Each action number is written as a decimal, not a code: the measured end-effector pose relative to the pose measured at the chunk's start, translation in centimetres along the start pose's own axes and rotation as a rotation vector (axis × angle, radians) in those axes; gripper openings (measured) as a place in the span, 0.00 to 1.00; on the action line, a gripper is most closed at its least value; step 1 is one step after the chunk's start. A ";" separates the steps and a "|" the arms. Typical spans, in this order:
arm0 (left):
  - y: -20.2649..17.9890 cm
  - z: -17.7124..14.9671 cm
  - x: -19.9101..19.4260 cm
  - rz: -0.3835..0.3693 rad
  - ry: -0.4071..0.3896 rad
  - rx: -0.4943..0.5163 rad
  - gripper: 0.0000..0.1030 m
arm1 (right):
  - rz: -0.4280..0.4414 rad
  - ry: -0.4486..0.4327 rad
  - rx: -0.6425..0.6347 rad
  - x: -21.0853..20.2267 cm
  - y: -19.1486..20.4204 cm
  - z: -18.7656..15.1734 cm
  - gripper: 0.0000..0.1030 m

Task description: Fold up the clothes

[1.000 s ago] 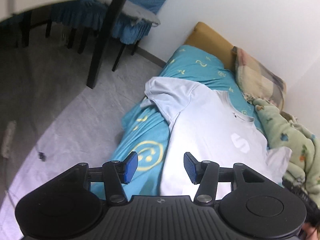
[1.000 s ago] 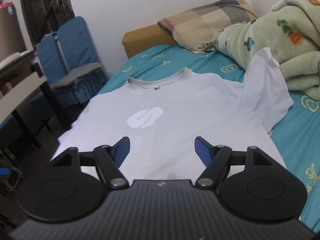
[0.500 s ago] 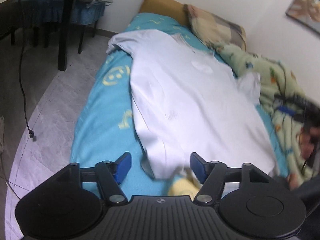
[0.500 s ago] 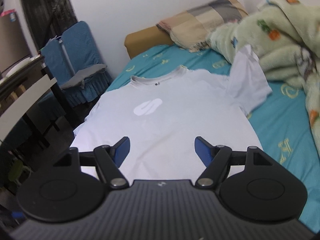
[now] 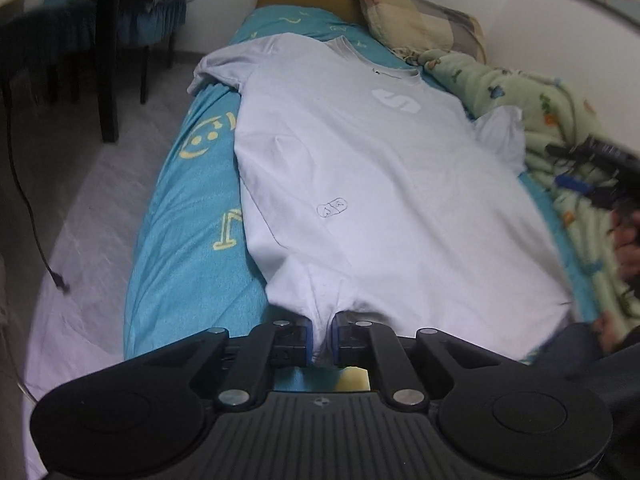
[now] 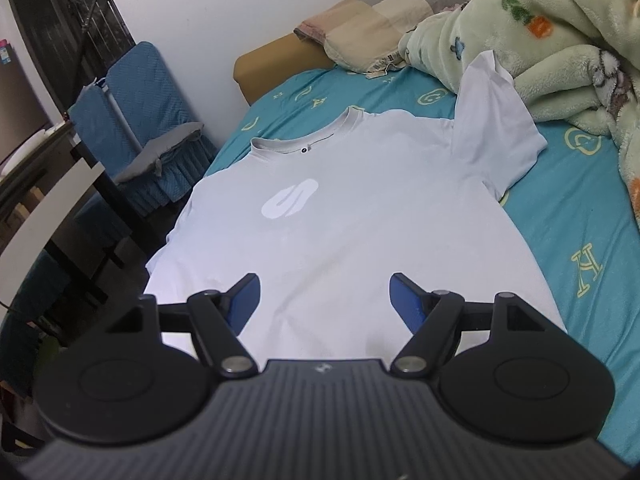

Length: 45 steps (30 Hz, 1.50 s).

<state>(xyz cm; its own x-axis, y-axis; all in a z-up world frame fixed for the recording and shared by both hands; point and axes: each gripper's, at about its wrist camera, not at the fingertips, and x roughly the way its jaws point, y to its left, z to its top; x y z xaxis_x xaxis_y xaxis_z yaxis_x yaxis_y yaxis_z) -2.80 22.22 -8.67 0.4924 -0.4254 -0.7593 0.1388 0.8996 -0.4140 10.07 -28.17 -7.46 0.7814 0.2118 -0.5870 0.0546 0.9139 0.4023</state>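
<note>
A white T-shirt with a pale chest logo lies spread flat, front up, on a bed with a turquoise sheet. My left gripper is shut on the shirt's bottom hem near its left corner, the cloth bunched between the blue pads. In the right wrist view the same T-shirt fills the middle, collar at the far end. My right gripper hovers open above the lower part of the shirt with nothing between its fingers. One sleeve lies folded up against a blanket.
A green fleece blanket is heaped along the bed's right side, a patchwork pillow at the head. A blue-covered chair and a dark table stand on the floor to the left. A cable trails on the floor.
My left gripper went from open above the bed's near end to shut on the shirt's hem. The right gripper stayed open and shifted slightly over the shirt.
</note>
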 end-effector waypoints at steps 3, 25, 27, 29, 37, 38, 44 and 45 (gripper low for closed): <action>3.5 0.3 -2.2 -0.105 0.078 -0.207 0.07 | 0.008 0.007 0.012 0.1 -0.1 0.1 0.71; -8.4 16.4 -5.8 0.271 -0.439 0.056 0.92 | -0.028 -0.240 -0.203 -4.2 2.6 1.9 0.71; -12.3 18.4 -5.5 0.265 -0.492 0.105 0.97 | -0.028 -0.275 -0.209 -4.8 2.3 2.3 0.71; -15.8 19.5 -4.7 0.250 -0.522 0.141 0.97 | -0.026 -0.312 -0.202 -5.3 1.9 2.7 0.71; -25.8 17.2 0.7 0.188 -0.548 0.264 1.00 | -0.022 -0.373 -0.164 -5.7 0.3 2.9 0.71; -26.3 16.4 1.7 0.190 -0.546 0.276 1.00 | -0.024 -0.372 -0.174 -5.6 0.4 2.7 0.71; -24.3 12.5 7.9 0.173 -0.478 0.253 1.00 | -0.043 -0.340 -0.164 -4.5 -0.3 1.7 0.65; -23.7 12.0 8.8 0.169 -0.463 0.246 1.00 | -0.047 -0.336 -0.147 -4.2 -0.6 1.7 0.66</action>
<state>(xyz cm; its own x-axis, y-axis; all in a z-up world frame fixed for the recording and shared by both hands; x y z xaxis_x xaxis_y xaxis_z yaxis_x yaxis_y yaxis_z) 8.57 -1.65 0.48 0.8439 -0.2357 -0.4820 0.1948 0.9716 -0.1340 7.82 -30.21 -4.05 0.9421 0.0650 -0.3288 0.0245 0.9650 0.2611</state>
